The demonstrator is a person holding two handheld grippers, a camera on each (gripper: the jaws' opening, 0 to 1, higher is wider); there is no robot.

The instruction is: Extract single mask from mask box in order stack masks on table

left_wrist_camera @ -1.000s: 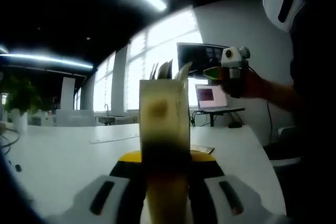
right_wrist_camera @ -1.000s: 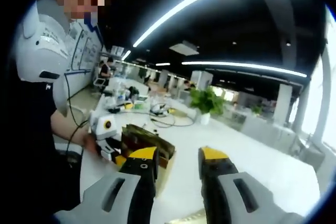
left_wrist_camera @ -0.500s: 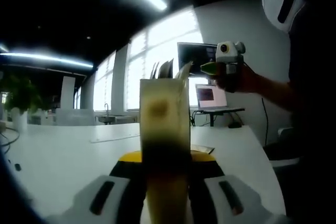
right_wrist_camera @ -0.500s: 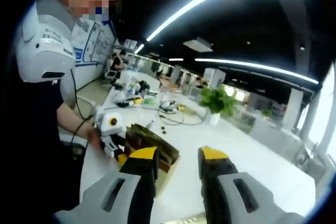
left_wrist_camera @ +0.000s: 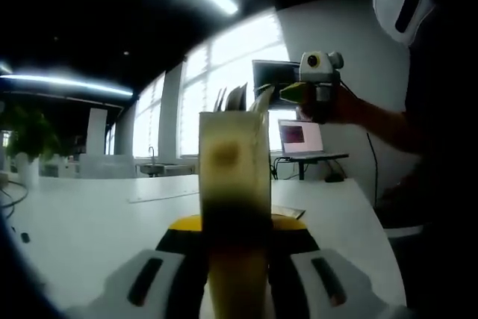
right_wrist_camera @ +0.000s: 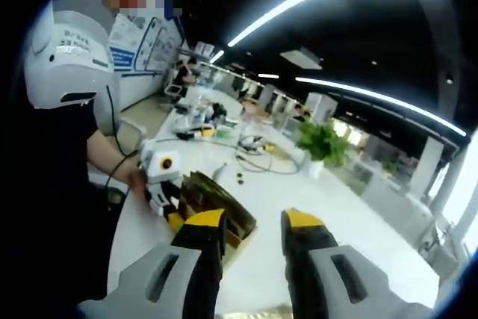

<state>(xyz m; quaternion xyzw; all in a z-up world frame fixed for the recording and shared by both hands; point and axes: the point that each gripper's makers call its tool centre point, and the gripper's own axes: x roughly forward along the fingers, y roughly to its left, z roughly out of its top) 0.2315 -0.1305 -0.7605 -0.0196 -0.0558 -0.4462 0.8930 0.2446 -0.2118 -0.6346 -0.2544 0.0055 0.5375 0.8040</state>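
— Brown mask box [right_wrist_camera: 213, 207] is clamped at its edge by the left gripper [right_wrist_camera: 166, 201] — on the table [right_wrist_camera: 284, 199].
— Right gripper [right_wrist_camera: 252, 238] is held apart above bare tabletop, beside the box.

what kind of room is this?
Most likely an open-plan office or lab: long white tables, a laptop with a monitor behind it, a potted plant, big windows, and strip lights overhead.
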